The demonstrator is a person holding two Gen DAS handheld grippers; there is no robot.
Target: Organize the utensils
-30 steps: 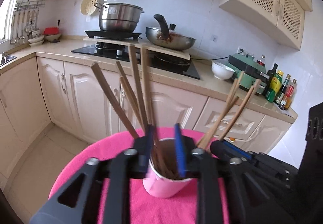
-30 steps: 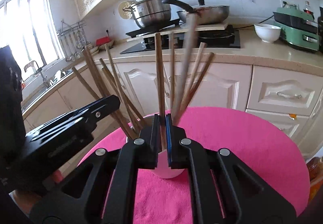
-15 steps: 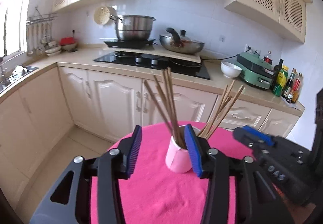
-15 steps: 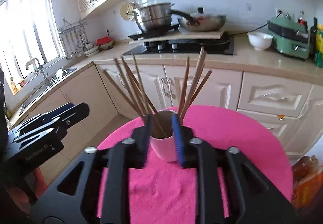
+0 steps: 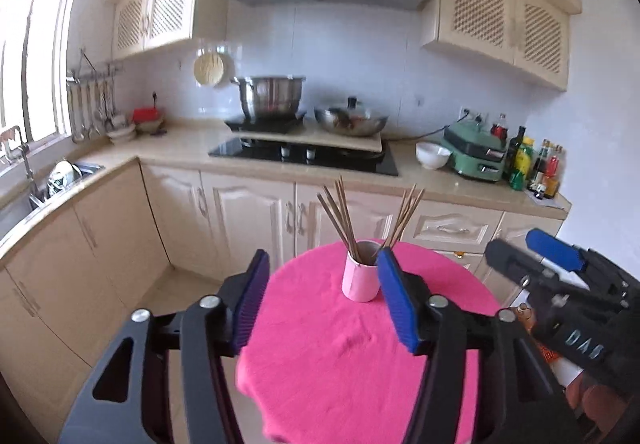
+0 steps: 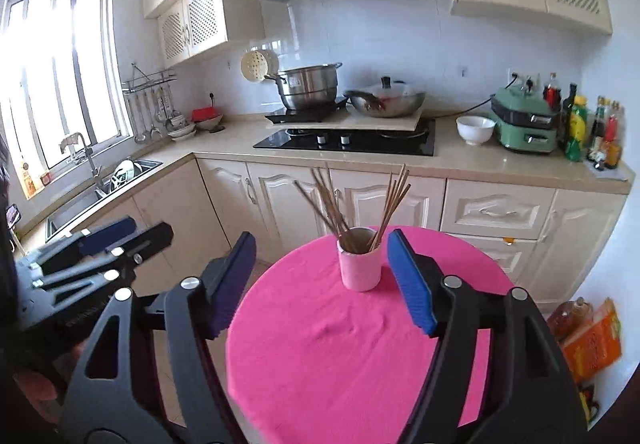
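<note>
A pink cup (image 5: 360, 282) (image 6: 359, 269) stands near the far edge of a round table under a pink cloth (image 5: 344, 360) (image 6: 340, 356). Several wooden chopsticks (image 5: 340, 216) (image 6: 332, 204) lean out of it in two bunches. My left gripper (image 5: 320, 300) hangs well back from the cup, its jaws opening, with nothing between the blue pads. My right gripper (image 6: 320, 280) is likewise pulled back above the table's near side, jaws opening and empty. Each gripper shows at the edge of the other's view: the right gripper (image 5: 532, 260), the left gripper (image 6: 116, 240).
Cream kitchen cabinets (image 5: 248, 220) and a countertop run behind the table, with a black hob (image 5: 304, 154), a steel pot (image 5: 272, 98) and a wok (image 5: 352, 122). A sink (image 6: 108, 180) lies at the left. Bottles and an orange packet (image 6: 592, 340) sit on the floor at the right.
Both grippers have drawn back and up from the cup. The right one let go of a chopstick, now standing in the cup, and both sets of jaws have spread wider.
</note>
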